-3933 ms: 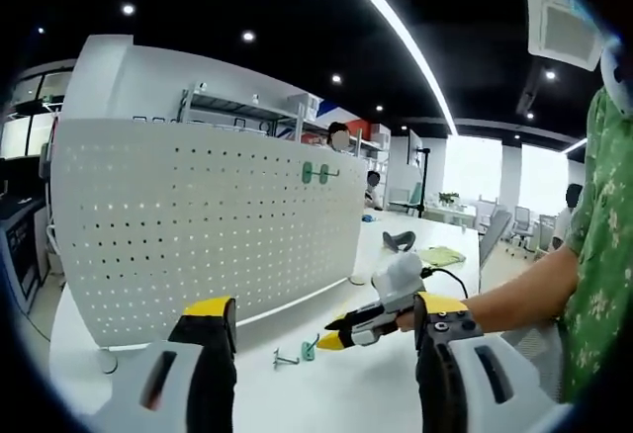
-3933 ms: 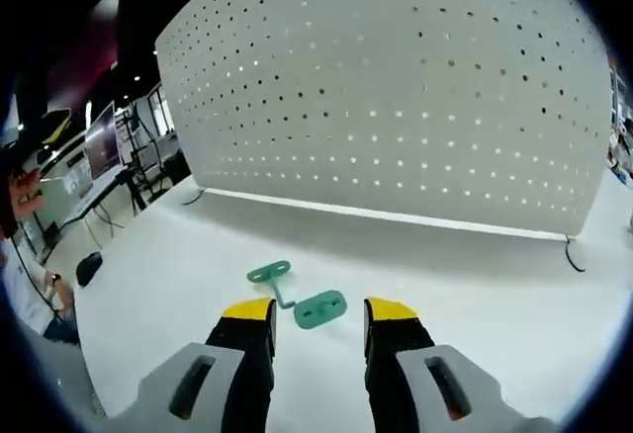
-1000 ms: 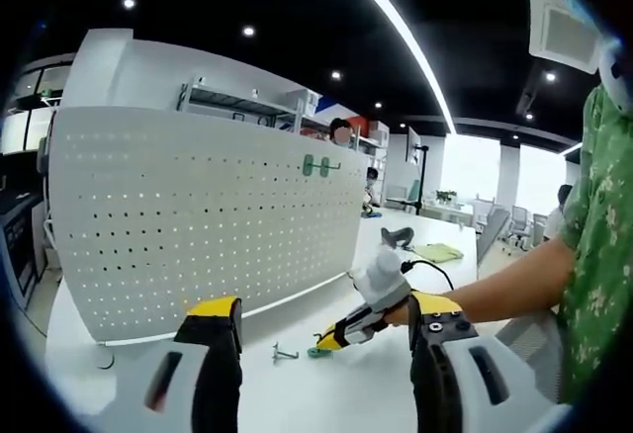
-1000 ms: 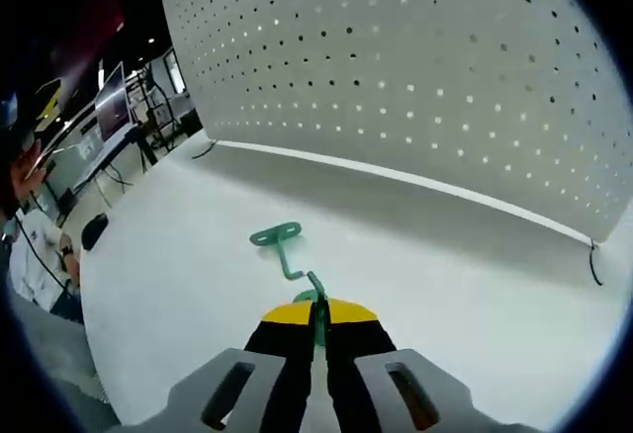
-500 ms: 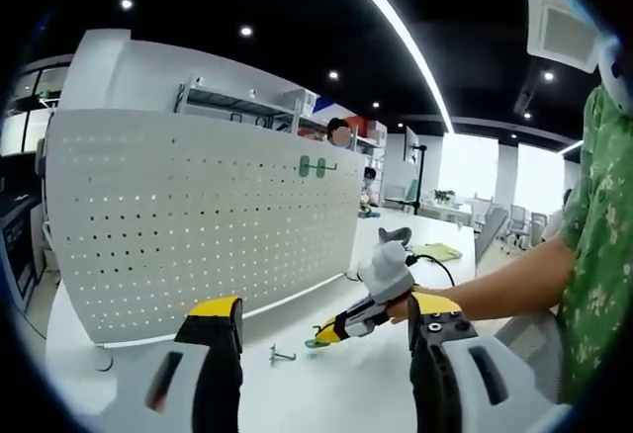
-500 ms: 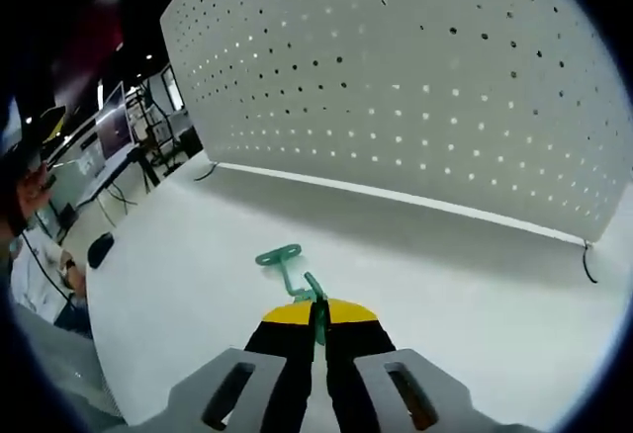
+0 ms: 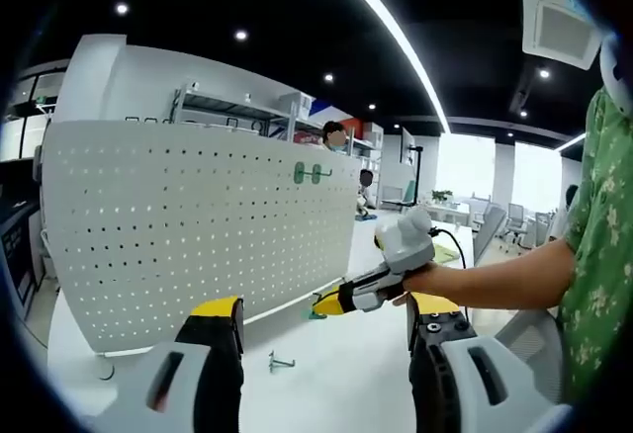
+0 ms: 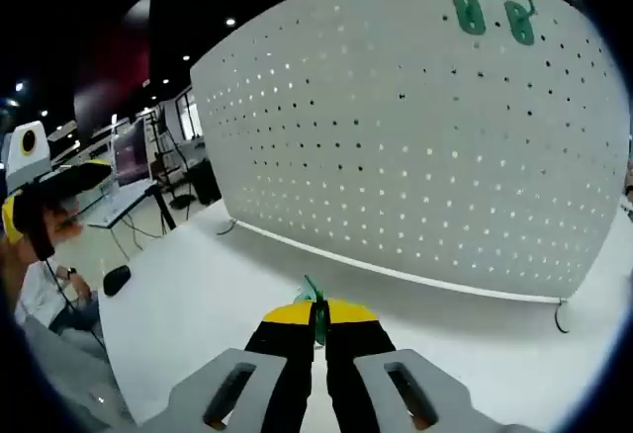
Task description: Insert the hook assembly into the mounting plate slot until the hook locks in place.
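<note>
The white pegboard (image 7: 198, 225) stands upright on the white table (image 7: 336, 384), with two green hook plates (image 7: 312, 172) mounted near its top right. My right gripper (image 8: 316, 316) is shut on a small green hook plate (image 8: 314, 306), held in the air in front of the pegboard (image 8: 425, 156). In the left gripper view the right gripper (image 7: 336, 304) comes in from the right, in a person's hand, with the green plate (image 7: 316, 311) at its tip. A small hook piece (image 7: 282, 361) lies on the table below it. My left gripper (image 7: 324, 306) is open, with nothing between its jaws.
The two mounted green plates (image 8: 493, 15) sit high on the pegboard in the right gripper view. A cable (image 8: 560, 316) runs from the board's lower right corner. A person (image 8: 40, 255) is at the far left. Desks, chairs and shelving stand behind the table.
My right gripper closed on the green plate on the table and has lifted it up toward the pegboard. The small hook piece stayed on the table. The left gripper barely moved.
</note>
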`<state>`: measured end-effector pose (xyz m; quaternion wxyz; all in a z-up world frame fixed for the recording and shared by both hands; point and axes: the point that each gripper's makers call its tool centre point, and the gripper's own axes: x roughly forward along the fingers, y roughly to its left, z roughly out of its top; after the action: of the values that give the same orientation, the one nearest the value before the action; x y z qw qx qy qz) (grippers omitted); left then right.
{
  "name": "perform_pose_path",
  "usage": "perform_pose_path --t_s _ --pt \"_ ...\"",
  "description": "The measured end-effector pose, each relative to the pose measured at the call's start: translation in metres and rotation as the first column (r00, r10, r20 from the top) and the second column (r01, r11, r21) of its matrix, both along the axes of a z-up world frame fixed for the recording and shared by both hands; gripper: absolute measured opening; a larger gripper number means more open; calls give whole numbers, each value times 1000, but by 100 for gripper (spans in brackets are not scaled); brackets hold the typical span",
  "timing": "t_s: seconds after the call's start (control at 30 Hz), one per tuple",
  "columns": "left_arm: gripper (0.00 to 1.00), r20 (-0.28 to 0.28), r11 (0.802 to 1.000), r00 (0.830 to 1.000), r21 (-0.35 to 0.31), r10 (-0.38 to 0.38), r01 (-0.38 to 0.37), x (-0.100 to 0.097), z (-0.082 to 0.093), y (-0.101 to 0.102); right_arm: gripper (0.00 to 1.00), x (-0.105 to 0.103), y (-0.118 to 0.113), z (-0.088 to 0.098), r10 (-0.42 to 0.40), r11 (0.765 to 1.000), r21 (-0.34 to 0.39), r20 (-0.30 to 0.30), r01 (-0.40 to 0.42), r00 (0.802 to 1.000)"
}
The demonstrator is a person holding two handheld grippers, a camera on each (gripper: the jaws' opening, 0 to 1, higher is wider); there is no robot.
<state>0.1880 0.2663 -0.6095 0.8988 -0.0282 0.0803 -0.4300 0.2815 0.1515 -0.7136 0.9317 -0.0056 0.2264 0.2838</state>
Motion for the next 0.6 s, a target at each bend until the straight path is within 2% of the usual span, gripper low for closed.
perform_pose_path --t_s 0.37,0.6 --pt "69 32 1000 999 9 -11 11 -1 15 -5 1 -9 7 65 8 999 36 138 -13 990" --pt "68 63 1000 998 8 -15 15 2 30 -11 1 -21 10 112 15 998 57 234 -29 972"
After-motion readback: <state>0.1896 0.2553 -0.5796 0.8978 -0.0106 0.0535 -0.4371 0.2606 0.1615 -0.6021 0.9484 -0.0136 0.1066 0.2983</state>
